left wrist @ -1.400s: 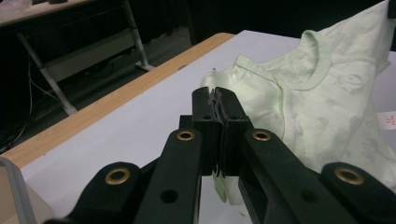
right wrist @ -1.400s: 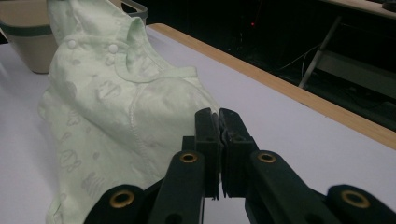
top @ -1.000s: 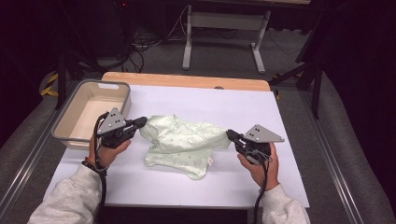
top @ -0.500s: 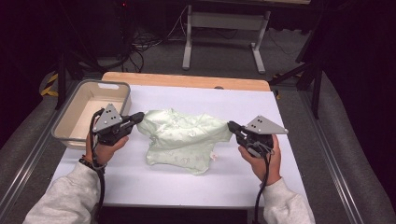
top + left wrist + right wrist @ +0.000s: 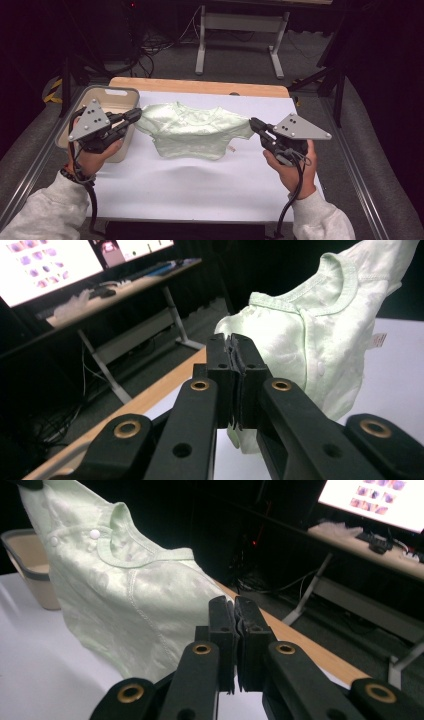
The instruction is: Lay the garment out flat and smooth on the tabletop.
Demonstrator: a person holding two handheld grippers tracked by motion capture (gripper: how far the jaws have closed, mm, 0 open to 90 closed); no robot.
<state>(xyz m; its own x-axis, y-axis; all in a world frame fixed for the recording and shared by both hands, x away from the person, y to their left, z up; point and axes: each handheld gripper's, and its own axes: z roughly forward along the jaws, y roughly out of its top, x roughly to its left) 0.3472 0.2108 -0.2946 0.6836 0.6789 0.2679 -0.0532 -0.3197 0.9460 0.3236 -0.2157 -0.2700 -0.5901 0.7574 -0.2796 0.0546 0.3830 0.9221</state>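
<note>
Held aloft over the middle of the bench [image 5: 200, 195], nearer its far edge than its near one: a small pale green baby top [image 5: 197, 131], stretched out flat between two grips, hem hanging just above the white cover. Left gripper [image 5: 136, 116] pressed together on the sleeve end toward the bench's left edge, a sliver of cloth pinched between the pads in the left gripper view [image 5: 235, 357]; right gripper [image 5: 254, 124] likewise clamped on the opposite sleeve end, toward the right edge, cloth edge caught at the pad tips in the right gripper view [image 5: 234, 611]. Judged very light and wholly limp: thin knit, sagging in the middle, no stiffness to hold a shape, so likely to fold, twist or bunch wherever tension drops. Not fragile, yet stretchy; probably prone to distort at the ribbed neckline [image 5: 320, 300] if pulled hard. Slightly sheeny surface, so a shallow pinch on a single layer could slip; best gripped deep at a seamed edge such as sleeve cuffs or shoulder seams, where stitching gives the pads something to bite. Snap fasteners [image 5: 93, 533] along the front placket and a small care label [image 5: 378, 339] at the side worth avoiding as grip points. Beige tub [image 5: 116, 95] standing at the bench's far left corner, just behind the left gripper, apart from the garment.
</note>
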